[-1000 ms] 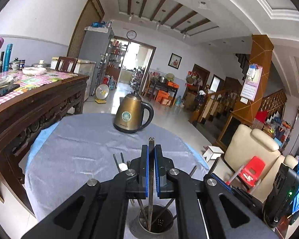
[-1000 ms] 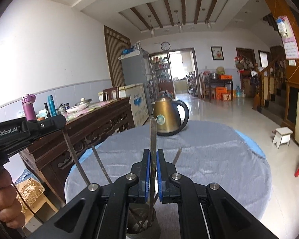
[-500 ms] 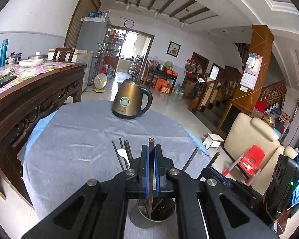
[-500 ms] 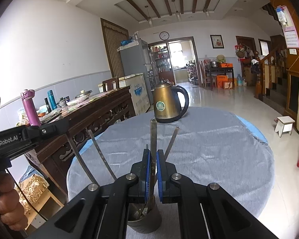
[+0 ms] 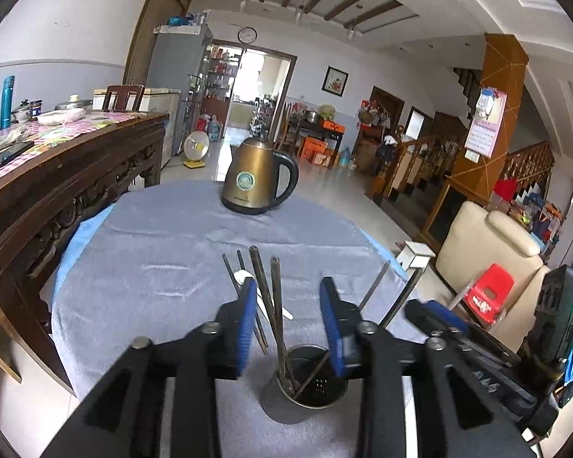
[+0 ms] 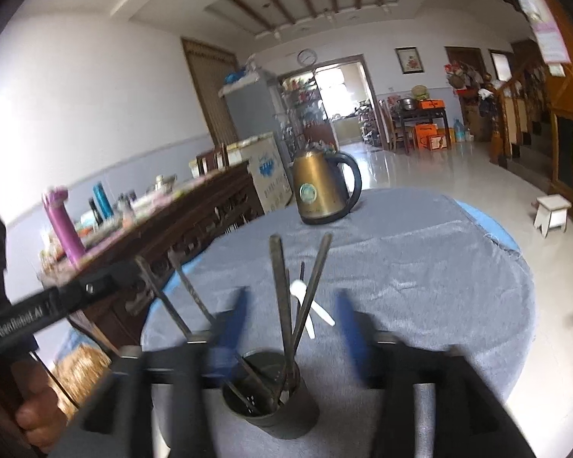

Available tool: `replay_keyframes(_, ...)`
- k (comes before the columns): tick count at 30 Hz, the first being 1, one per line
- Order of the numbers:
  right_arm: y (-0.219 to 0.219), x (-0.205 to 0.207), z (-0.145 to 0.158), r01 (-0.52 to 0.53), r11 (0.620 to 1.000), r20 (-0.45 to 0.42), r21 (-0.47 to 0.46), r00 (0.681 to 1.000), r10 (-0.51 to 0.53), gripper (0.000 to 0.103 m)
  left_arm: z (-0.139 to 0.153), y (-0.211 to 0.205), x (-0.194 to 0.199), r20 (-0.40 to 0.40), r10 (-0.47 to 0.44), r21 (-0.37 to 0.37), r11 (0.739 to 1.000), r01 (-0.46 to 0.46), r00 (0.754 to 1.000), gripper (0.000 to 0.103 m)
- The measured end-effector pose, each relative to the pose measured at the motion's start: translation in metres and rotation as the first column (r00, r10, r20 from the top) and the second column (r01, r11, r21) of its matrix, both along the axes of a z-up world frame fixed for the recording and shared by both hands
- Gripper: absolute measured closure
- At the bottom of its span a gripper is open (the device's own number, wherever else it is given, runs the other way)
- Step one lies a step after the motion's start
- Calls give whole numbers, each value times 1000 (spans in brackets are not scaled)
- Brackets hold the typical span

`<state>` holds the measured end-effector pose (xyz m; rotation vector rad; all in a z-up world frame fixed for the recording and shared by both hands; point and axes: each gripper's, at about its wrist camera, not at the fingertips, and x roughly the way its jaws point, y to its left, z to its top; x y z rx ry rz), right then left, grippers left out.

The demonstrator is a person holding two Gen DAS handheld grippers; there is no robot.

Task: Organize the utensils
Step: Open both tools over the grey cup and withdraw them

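Opening, both the left gripper (image 5: 288, 318) and right gripper (image 6: 292, 328) stand clear of the utensils (image 5: 275, 305) leaning in the metal holder (image 5: 305, 387) near the tabletop (image 5: 164, 267) near edge. Risk: retreating pads may snag a handle, tipping the holder.

Desk (image 5: 164, 267): round, grey cloth cover.
On desk: metal holder (image 5: 305, 400), near edge; white spoon (image 5: 244, 278); brass kettle (image 5: 258, 179), far side.
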<state>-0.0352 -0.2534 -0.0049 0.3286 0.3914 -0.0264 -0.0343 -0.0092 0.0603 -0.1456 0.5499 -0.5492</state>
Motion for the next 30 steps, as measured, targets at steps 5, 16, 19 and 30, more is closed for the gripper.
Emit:
replay_keyframes(5,-19,-12,5,93,995,52,21,994,-94,40,1,10,5,-1,50,-3,999,-50,999,64)
replay_keyframes(16,-54,-8,-15,181,978,-45,105,983,-178,41,-25,24,31,-63,233,175,960,-219,970,42)
replay_keyframes(19,-56,-6,-21,191,977,-77,98,980,-184,41,-35,28,38,-75,276,231,940,-253,958,42)
replay_keyframes(30,-61,5,-37,196,973,-139,125,974,-179,41,-44,30,42,-41,310,306,909,-283,950,41)
